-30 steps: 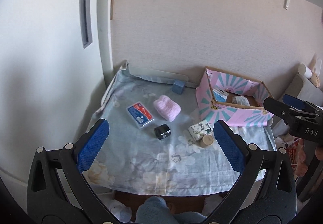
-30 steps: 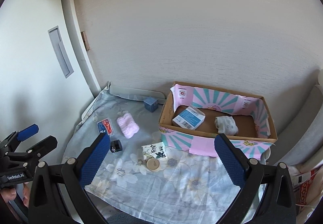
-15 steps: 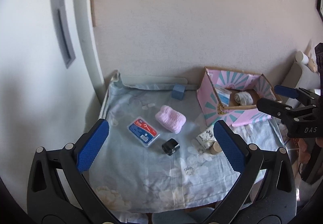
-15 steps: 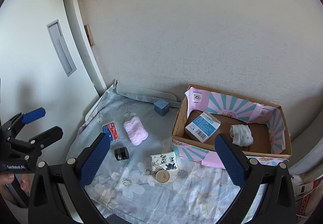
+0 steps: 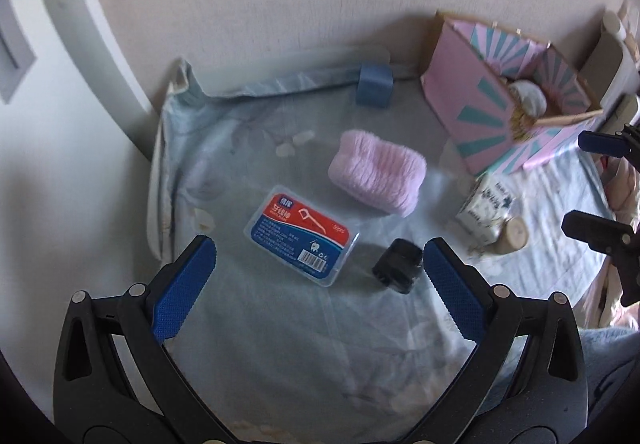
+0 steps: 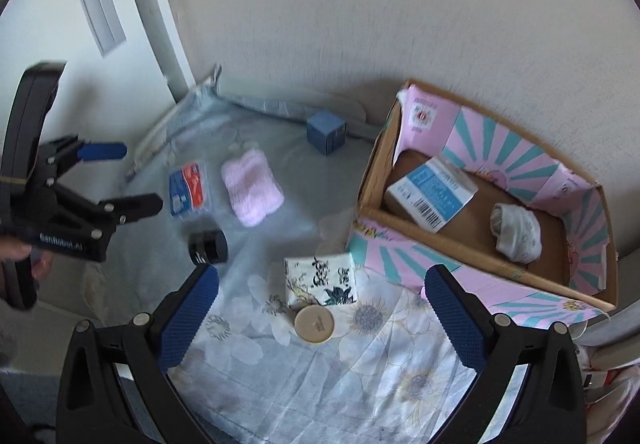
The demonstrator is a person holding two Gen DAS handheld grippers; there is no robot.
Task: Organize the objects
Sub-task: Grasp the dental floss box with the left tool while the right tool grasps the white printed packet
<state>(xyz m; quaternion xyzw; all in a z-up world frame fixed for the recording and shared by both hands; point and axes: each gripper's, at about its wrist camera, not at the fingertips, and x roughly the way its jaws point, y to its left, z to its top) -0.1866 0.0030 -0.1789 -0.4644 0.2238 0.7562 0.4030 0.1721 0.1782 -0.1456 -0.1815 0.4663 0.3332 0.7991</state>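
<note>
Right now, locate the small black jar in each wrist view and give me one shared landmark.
Left wrist: black jar lies low and right of centre, by the right finger.
Right wrist: black jar lies left of centre, above the left finger.
Shared landmark: the pink towel.

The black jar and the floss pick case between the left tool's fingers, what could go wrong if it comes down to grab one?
The black jar lies on its side and may roll off the left tool. The floss pick case sits close beside it, so the tool could nudge both.
</note>
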